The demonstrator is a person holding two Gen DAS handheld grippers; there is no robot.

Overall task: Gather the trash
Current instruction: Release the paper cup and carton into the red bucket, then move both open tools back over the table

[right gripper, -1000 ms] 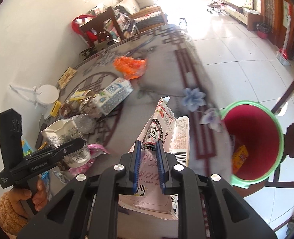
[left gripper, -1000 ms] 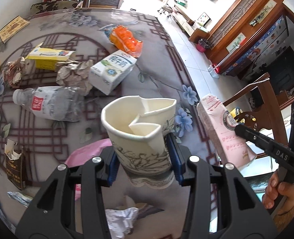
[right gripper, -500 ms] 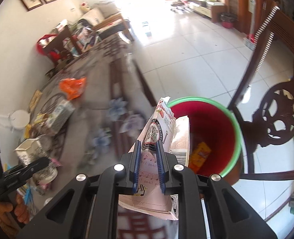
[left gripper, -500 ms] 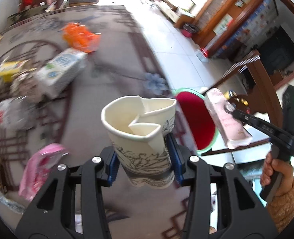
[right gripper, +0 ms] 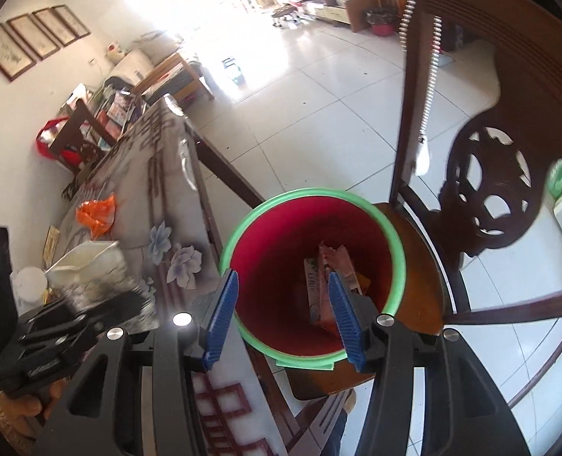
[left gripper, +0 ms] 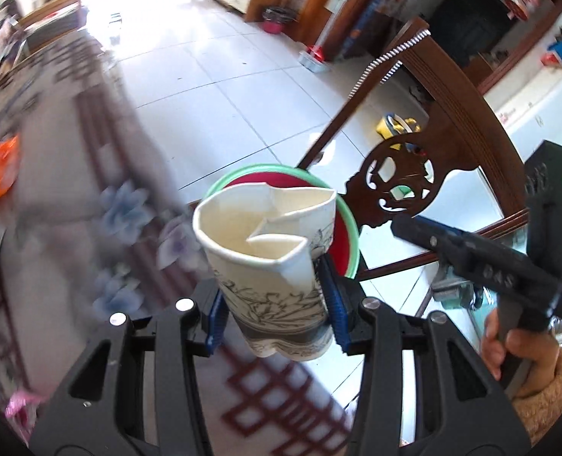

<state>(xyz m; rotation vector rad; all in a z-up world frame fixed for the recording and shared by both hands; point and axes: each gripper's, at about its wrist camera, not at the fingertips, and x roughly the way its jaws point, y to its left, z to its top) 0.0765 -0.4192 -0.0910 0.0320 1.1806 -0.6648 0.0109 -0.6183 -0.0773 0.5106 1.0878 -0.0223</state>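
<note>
Your right tongs have just been opening, empty, over the bin; left tongs clamp the crushed cup; chair at two o'clock.

Above the green-rimmed red bin on the wooden chair, the right gripper had just been opening, its jaws empty, the pink carton lying inside the bin.

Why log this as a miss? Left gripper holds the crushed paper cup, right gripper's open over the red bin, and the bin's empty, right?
Not empty. The right wrist view shows cartons lying in the red bin, below the open right gripper. The left gripper does hold the crushed paper cup.
</note>
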